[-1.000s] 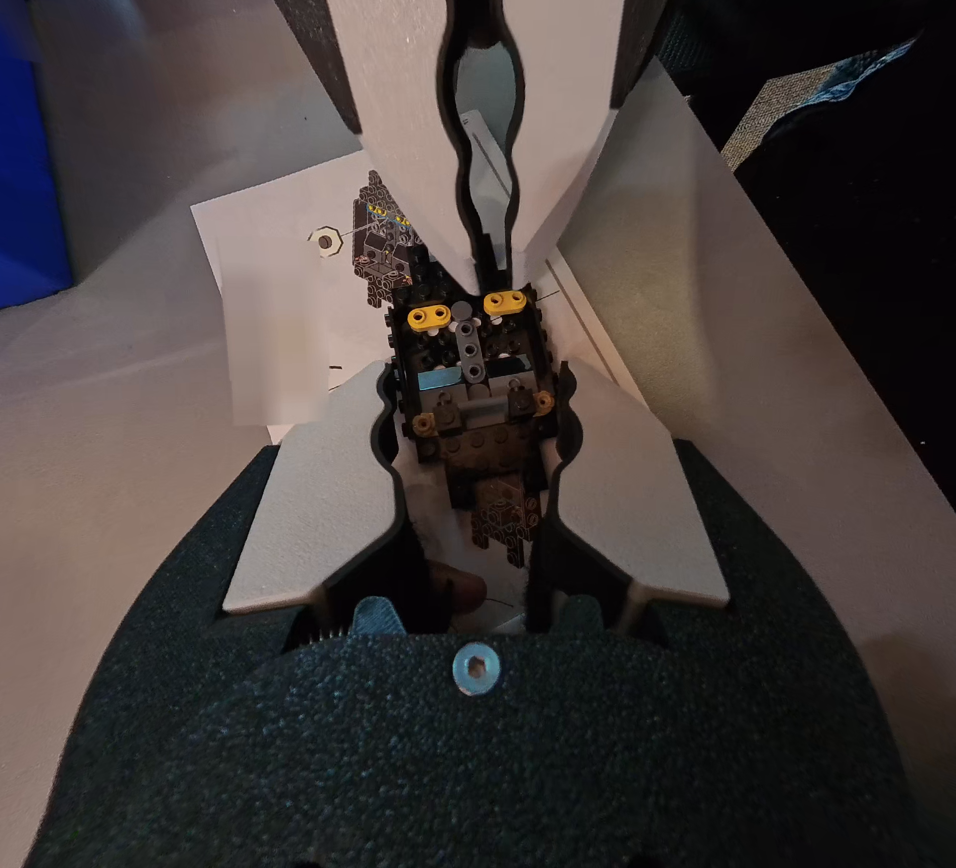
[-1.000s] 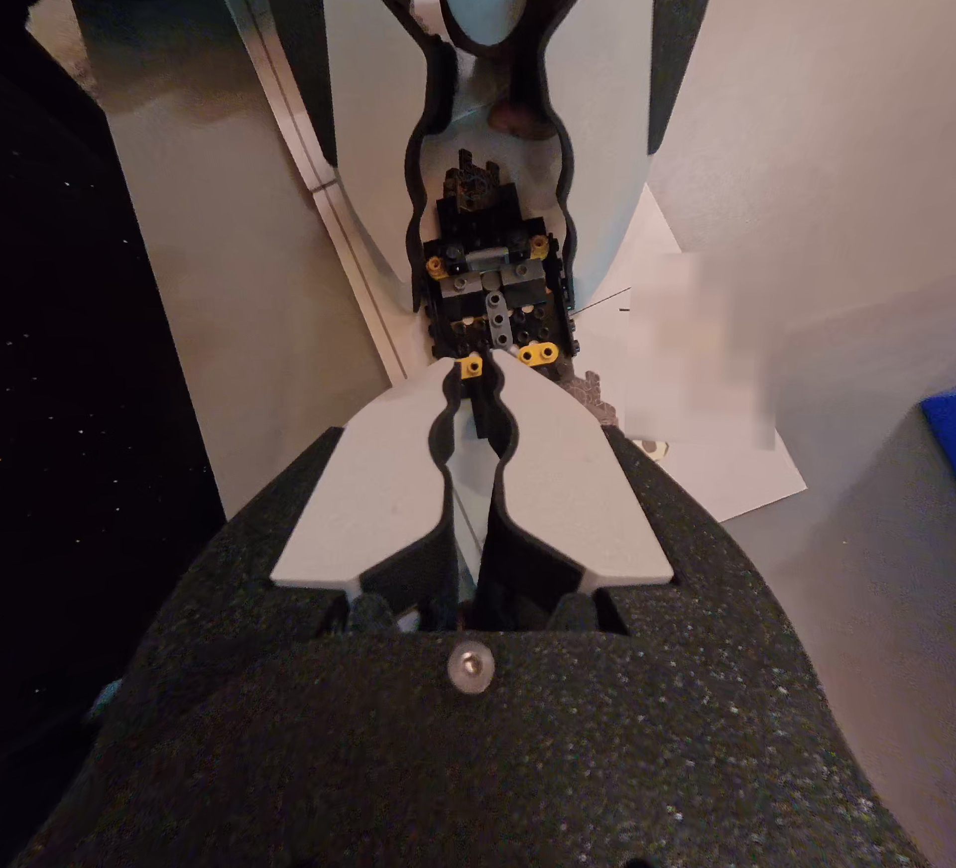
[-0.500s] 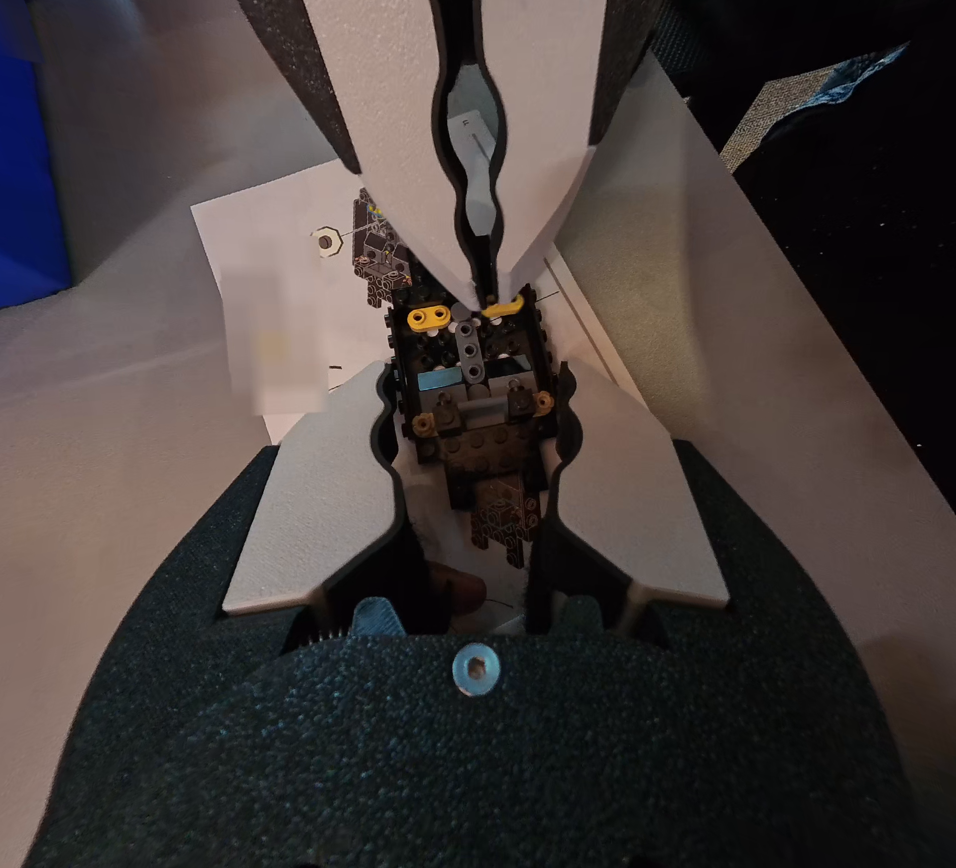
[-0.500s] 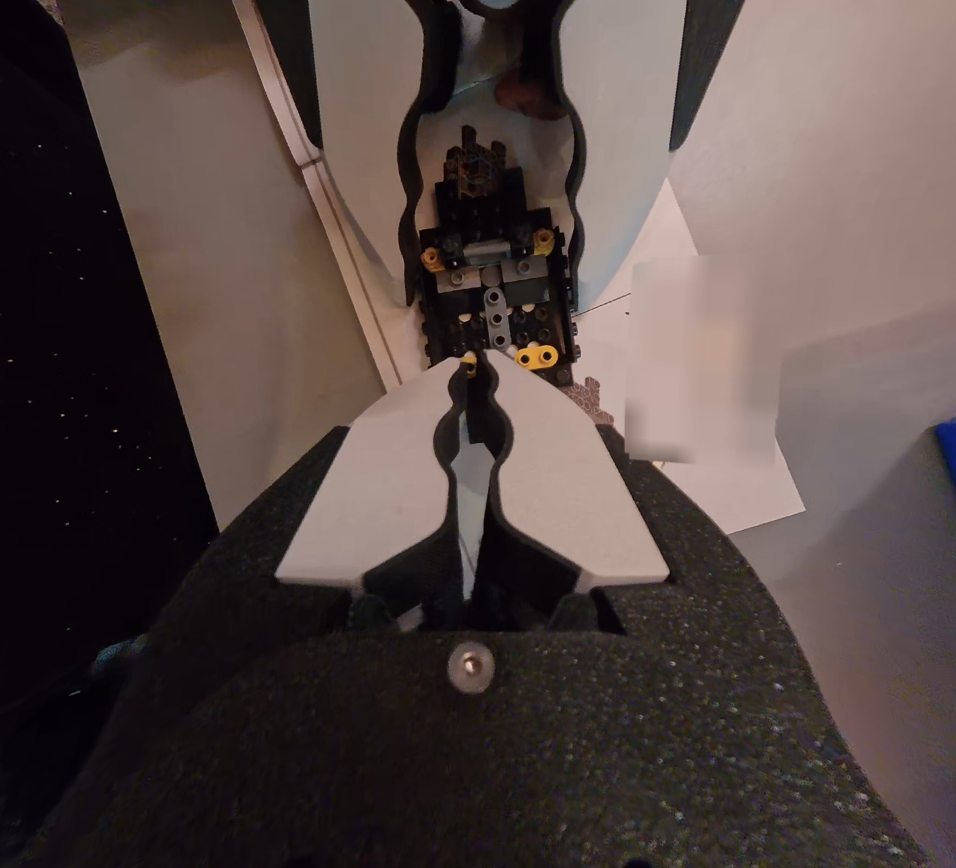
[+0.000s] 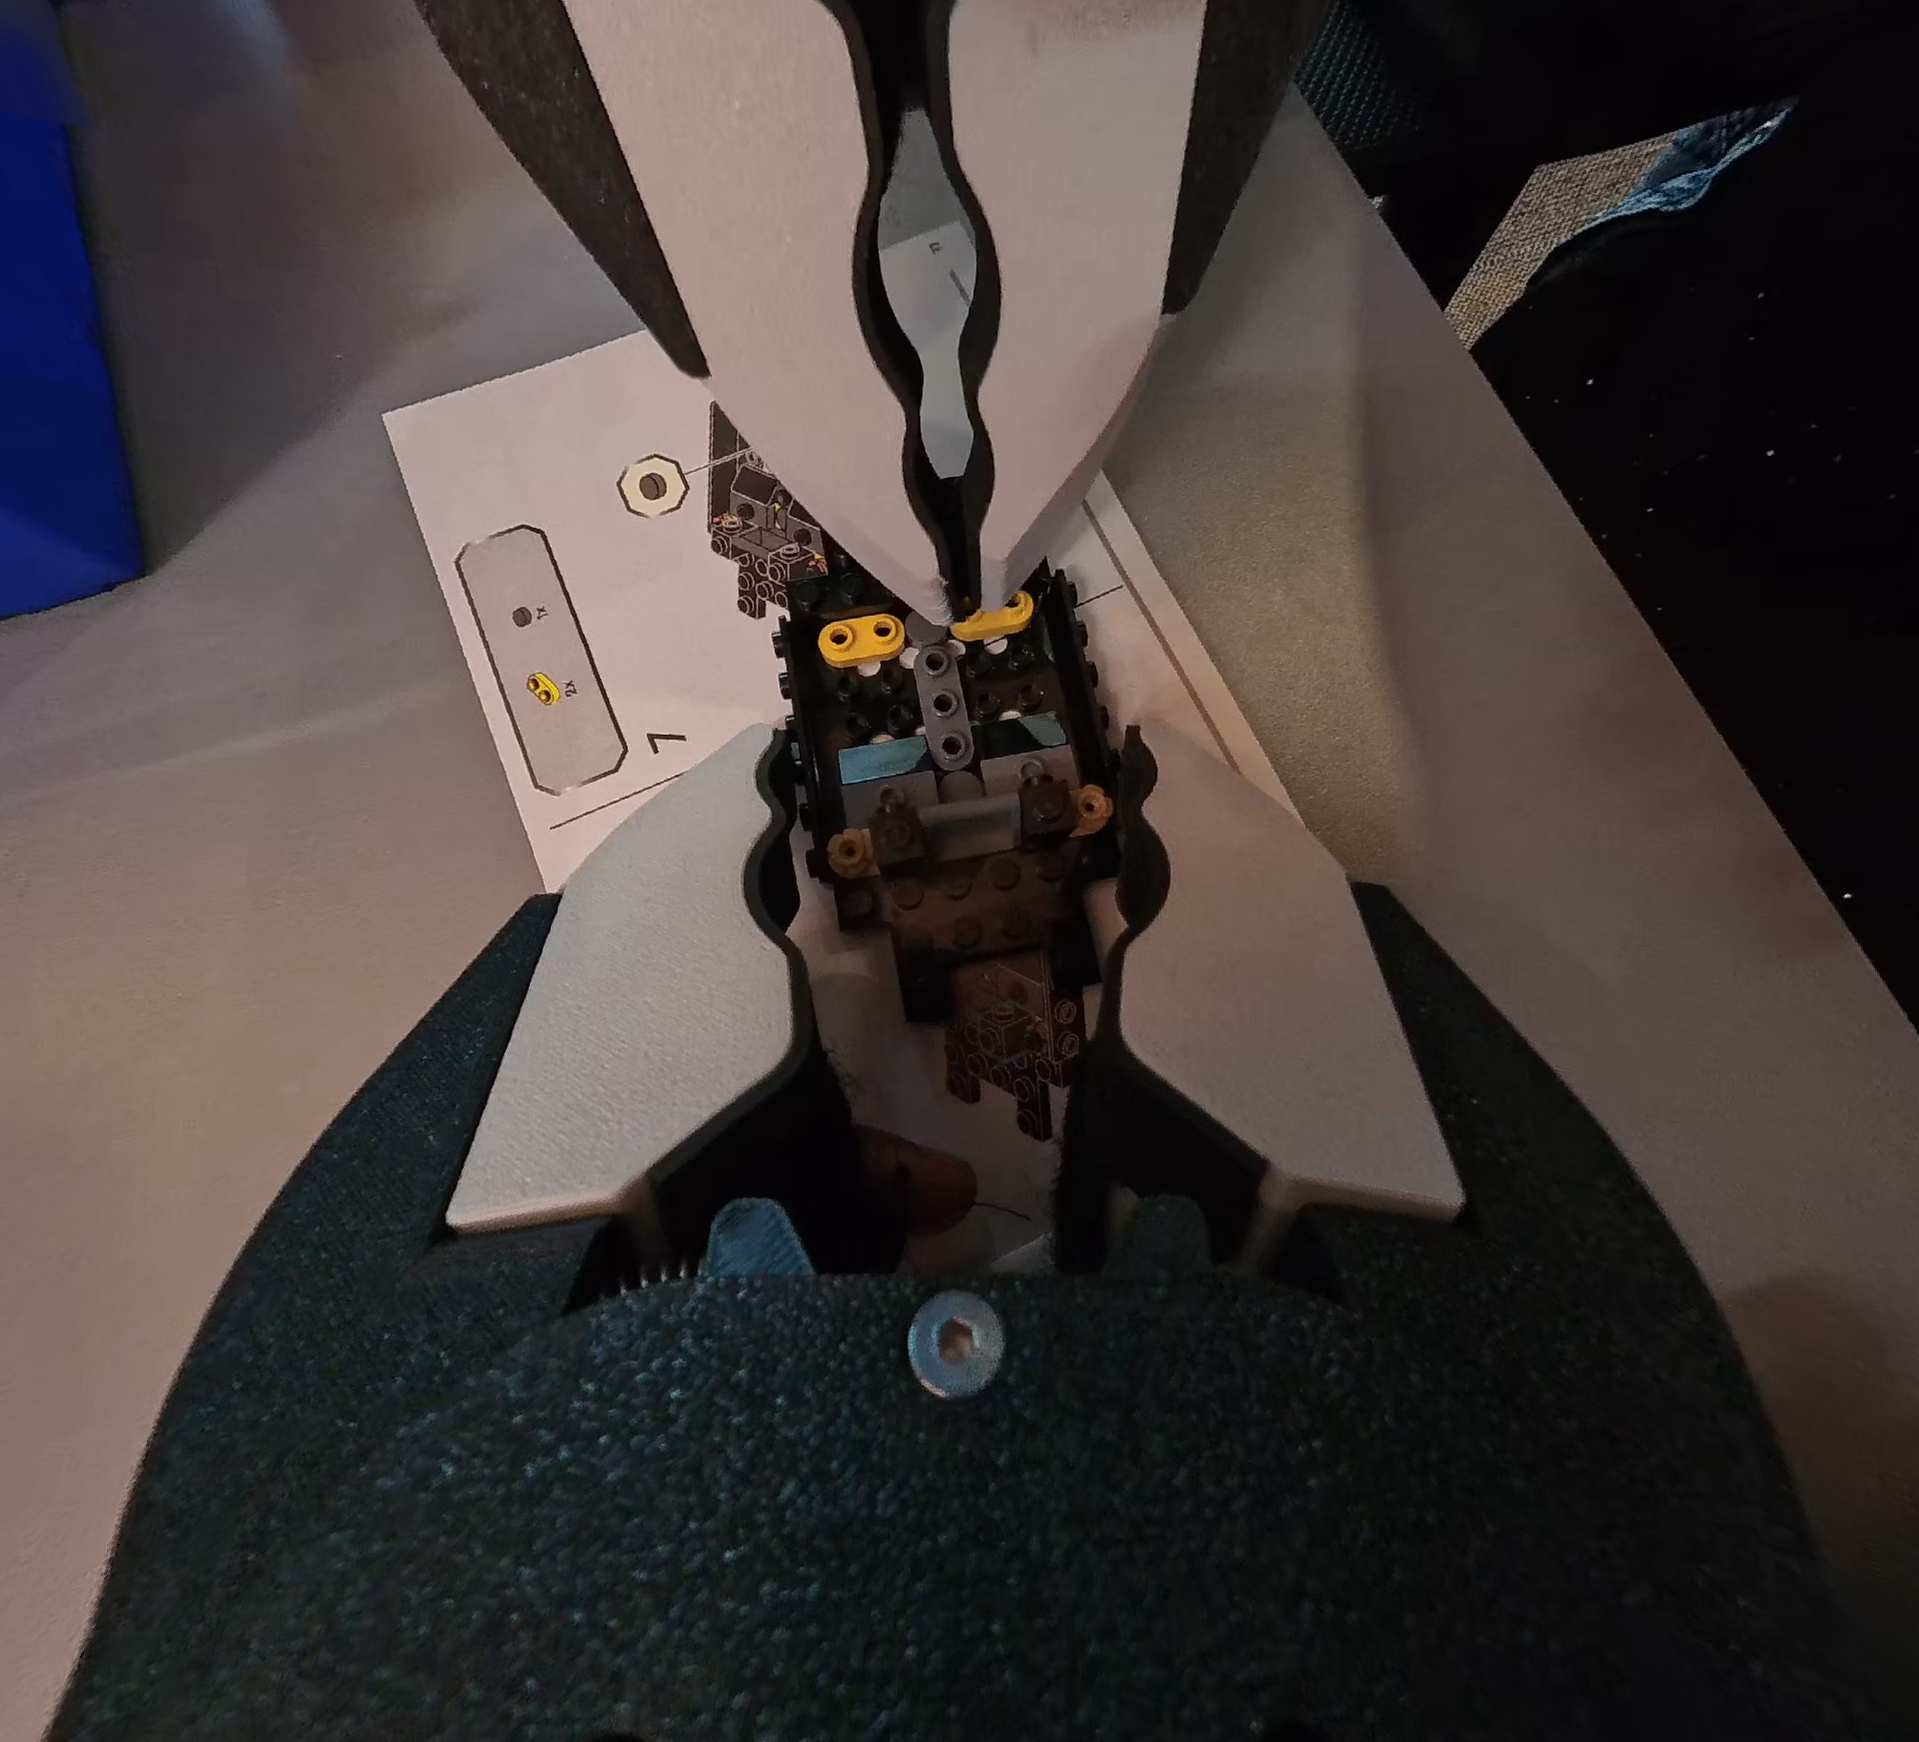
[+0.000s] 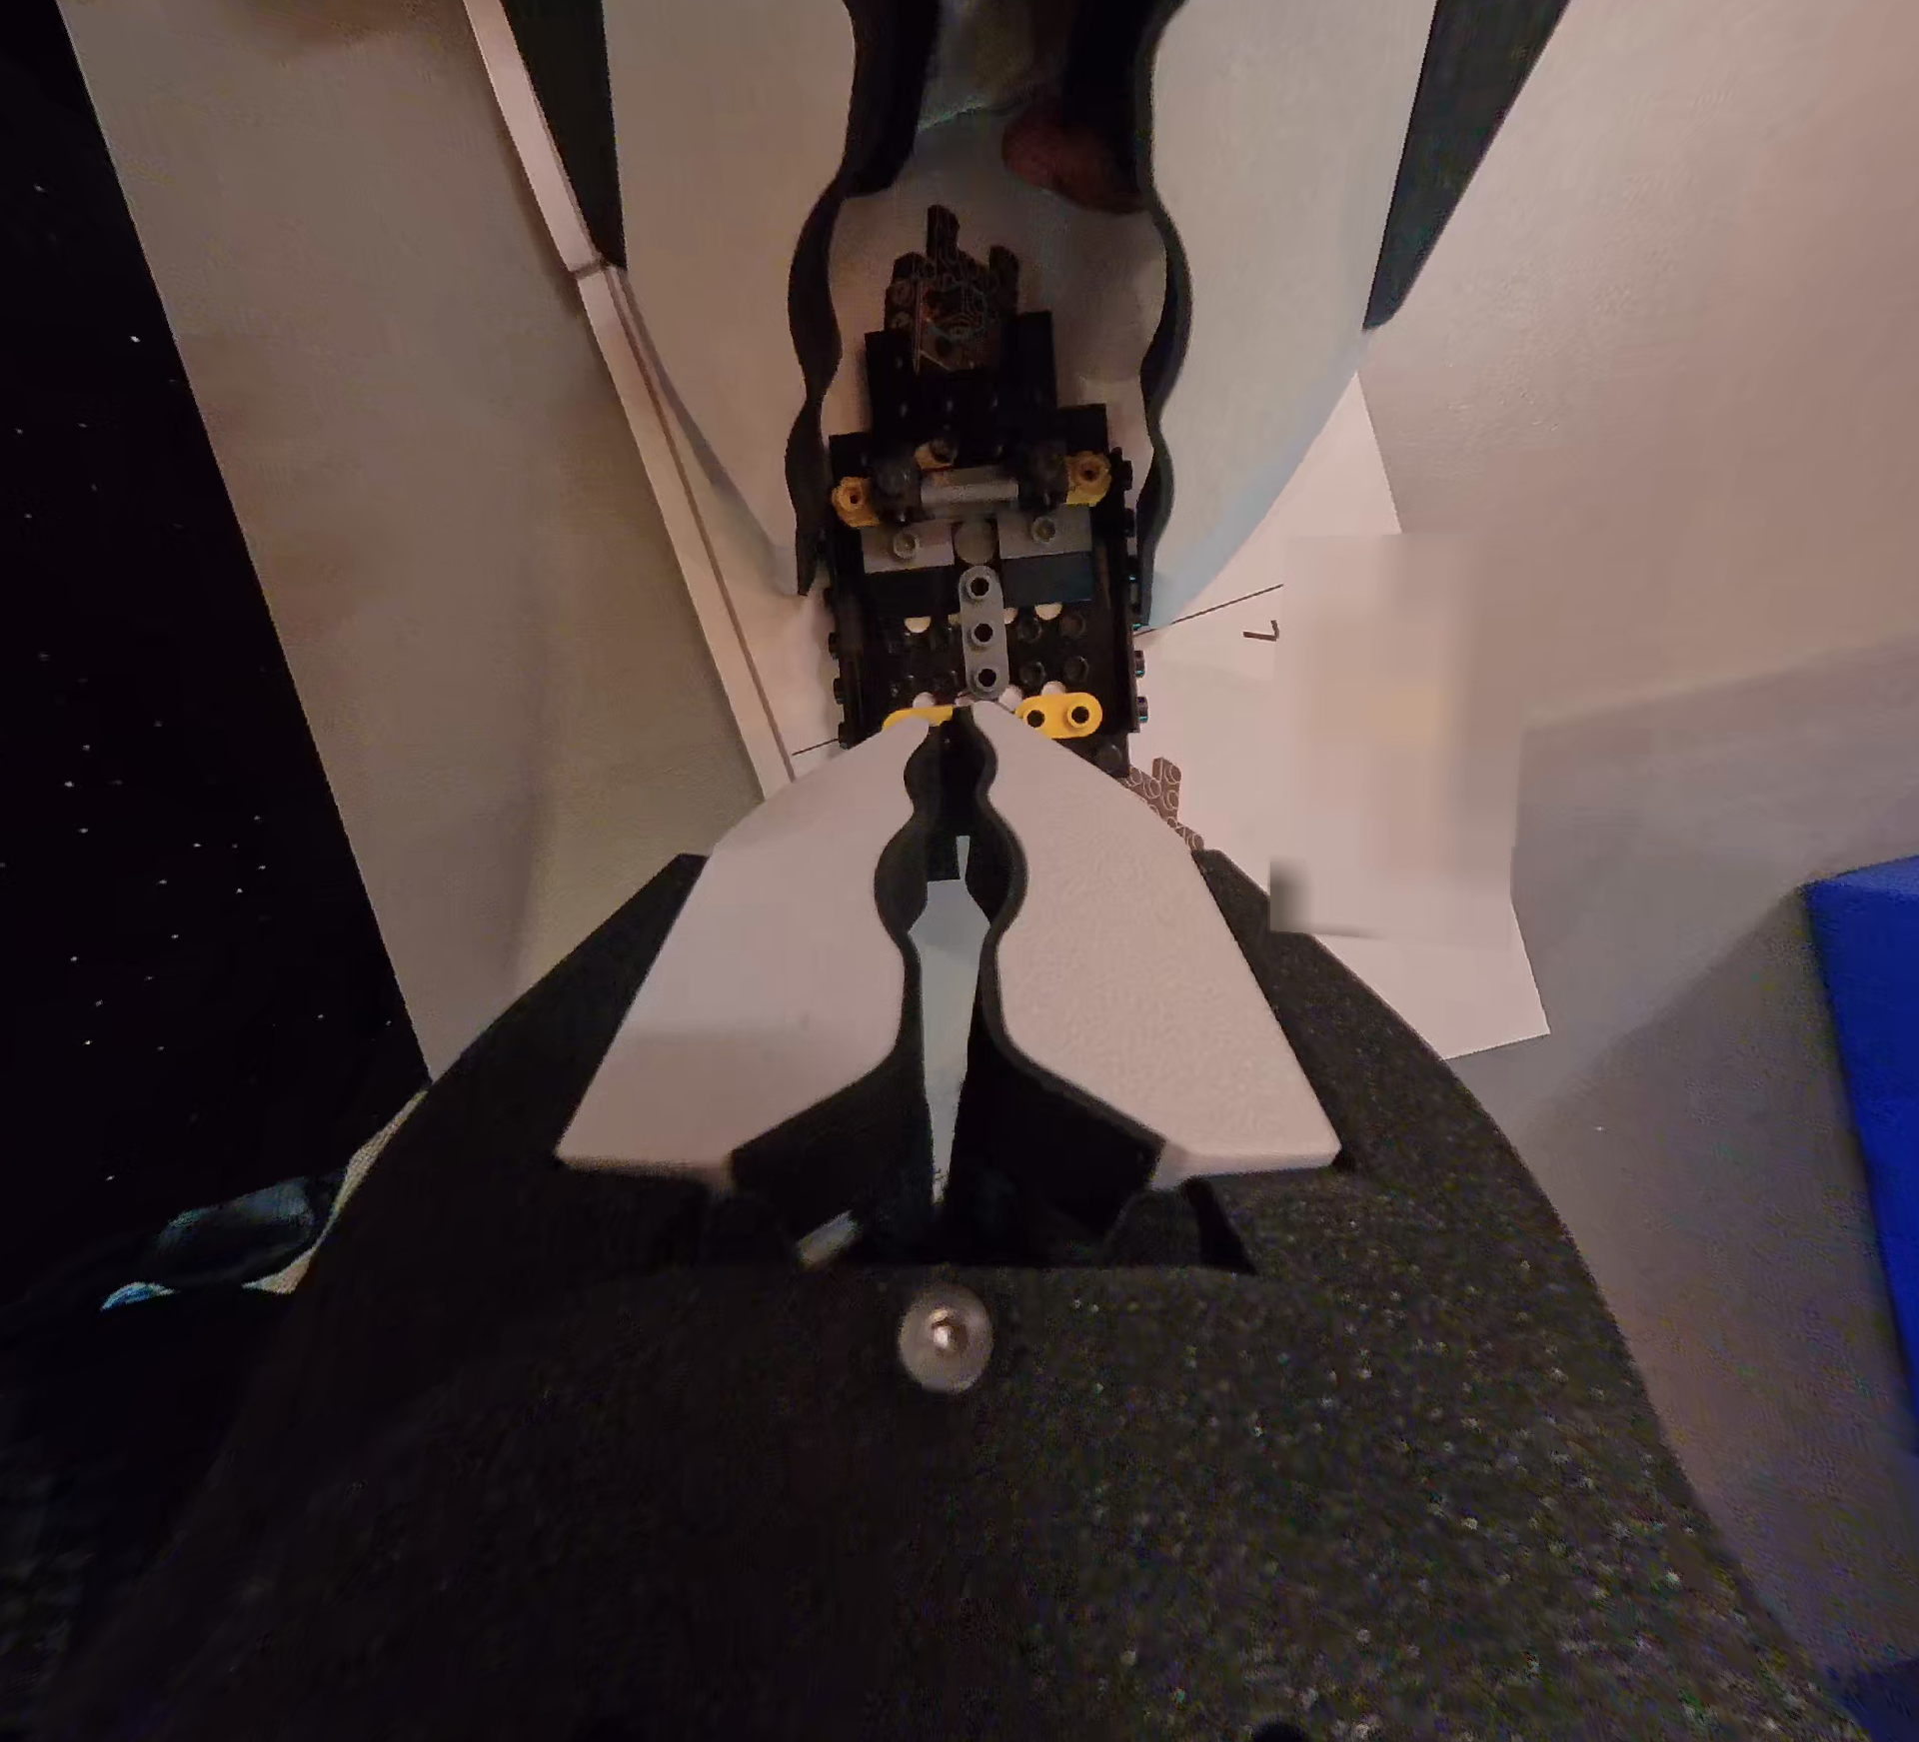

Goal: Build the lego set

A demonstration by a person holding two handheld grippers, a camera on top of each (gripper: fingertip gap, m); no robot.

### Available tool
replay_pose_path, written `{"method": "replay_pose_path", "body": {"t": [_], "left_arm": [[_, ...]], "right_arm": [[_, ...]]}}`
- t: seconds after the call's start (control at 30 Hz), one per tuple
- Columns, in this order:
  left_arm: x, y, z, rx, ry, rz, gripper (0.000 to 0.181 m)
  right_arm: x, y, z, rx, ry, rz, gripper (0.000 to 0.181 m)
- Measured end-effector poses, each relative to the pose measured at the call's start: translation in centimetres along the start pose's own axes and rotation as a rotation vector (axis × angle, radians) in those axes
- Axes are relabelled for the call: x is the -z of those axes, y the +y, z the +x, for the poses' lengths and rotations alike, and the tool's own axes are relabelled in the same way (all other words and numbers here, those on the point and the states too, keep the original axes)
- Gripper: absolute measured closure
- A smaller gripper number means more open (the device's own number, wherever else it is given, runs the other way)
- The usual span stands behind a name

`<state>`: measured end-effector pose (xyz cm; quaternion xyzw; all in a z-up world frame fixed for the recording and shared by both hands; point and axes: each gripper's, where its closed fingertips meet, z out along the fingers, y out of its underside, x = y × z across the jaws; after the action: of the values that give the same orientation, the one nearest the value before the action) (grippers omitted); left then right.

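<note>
A black lego model [image 5: 950, 872] with a grey strip down its middle sits over a paper sheet. My left gripper [image 5: 952, 747] is shut on its two sides. It also shows in the right wrist view [image 6: 976, 597], with the model [image 6: 976, 405] between its fingers. A yellow two-hole plate [image 5: 860, 638] sits on the model's far end. My right gripper [image 5: 953, 600] reaches in from the far side. It is shut on the end of a second yellow plate [image 5: 995, 623], which rests beside the first. In the right wrist view my right gripper [image 6: 955, 724] partly hides this plate [image 6: 914, 718].
A white instruction sheet [image 5: 498, 550] lies under the model on the grey table [image 5: 260, 913]. A blue bin [image 5: 52, 363] stands at the left. The table's edge [image 5: 1506, 405] runs along the right, with a dark chair and floor beyond it. A person's fingertip [image 5: 919, 1173] shows behind the left fingers. Only a small space, under 4 cm, lies between the two pairs of fingers.
My right gripper has come down and closer to the model. The yellow plate in it has gone from tilted above the far end to lying on it. The left gripper holds still.
</note>
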<state>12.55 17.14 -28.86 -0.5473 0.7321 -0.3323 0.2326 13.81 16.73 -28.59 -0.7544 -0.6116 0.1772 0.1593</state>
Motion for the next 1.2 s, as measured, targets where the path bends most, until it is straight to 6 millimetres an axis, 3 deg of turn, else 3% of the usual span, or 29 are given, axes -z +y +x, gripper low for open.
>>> {"method": "replay_pose_path", "body": {"t": [0.43,0.63,0.73,0.87,0.9,1.07,1.2], "left_arm": [[0.0,0.0,-0.1,0.008,0.001,0.019,0.122],[-0.1,0.0,-0.1,0.007,0.0,0.02,0.122],[-0.1,0.0,-0.1,0.007,-0.001,0.02,0.122],[-0.1,0.0,-0.1,0.004,0.002,0.02,0.122],[-0.1,0.0,-0.1,0.004,0.004,0.021,0.122],[-0.1,0.0,0.0,0.001,0.004,0.021,0.122],[0.0,0.0,0.2,-0.017,0.018,0.019,0.122]], "right_arm": [[-0.2,0.2,-0.1,-0.058,0.08,-0.125,0.179],[-0.1,0.3,-0.1,0.009,0.211,-0.184,0.179],[-0.1,0.2,0.0,-0.012,0.212,-0.139,0.18],[0.0,0.0,0.2,0.104,0.26,-0.084,0.181],[0.2,-0.1,0.4,0.097,0.276,-0.057,0.174],[2.3,-1.6,-0.9,-0.07,0.083,0.2,0.16],[1.8,-0.2,-0.7,-0.065,0.08,0.132,0.179]]}}
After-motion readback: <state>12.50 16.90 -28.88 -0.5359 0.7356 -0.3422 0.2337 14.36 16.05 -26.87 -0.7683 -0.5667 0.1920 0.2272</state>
